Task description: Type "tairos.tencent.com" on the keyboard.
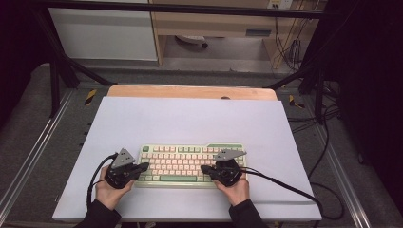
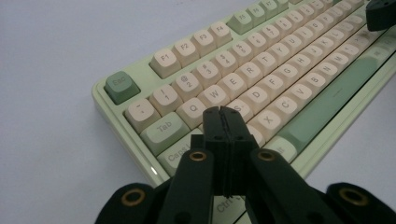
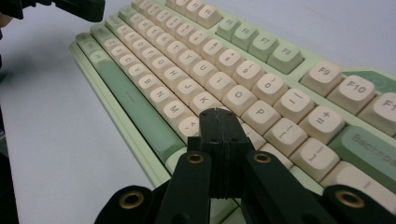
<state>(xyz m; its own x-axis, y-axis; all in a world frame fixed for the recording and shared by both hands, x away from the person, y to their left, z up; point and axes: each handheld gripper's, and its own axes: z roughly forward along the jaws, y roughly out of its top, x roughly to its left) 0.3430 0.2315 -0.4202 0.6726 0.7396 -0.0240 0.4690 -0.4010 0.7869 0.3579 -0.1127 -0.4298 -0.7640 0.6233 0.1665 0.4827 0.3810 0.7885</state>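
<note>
So the green and cream keyboard (image 1: 190, 165) sits on the white worktop (image 1: 190, 118), toward the near edge, roughly centred. Left gripper (image 1: 142, 167) is over its left end, jaws clenched together with nothing in them, tips right above the keys near Caps Lock (image 2: 180, 151). Right gripper (image 1: 205, 169) hovers over the right end, also clamped empty, by the L and P keys.

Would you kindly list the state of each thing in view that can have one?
keyboard: flat on the white sheet, keys up.
left hand-held gripper: jaws shut, empty, tips above the left-end keys near A.
right hand-held gripper: jaws shut, empty, tips above the right-side keys near L.
</note>
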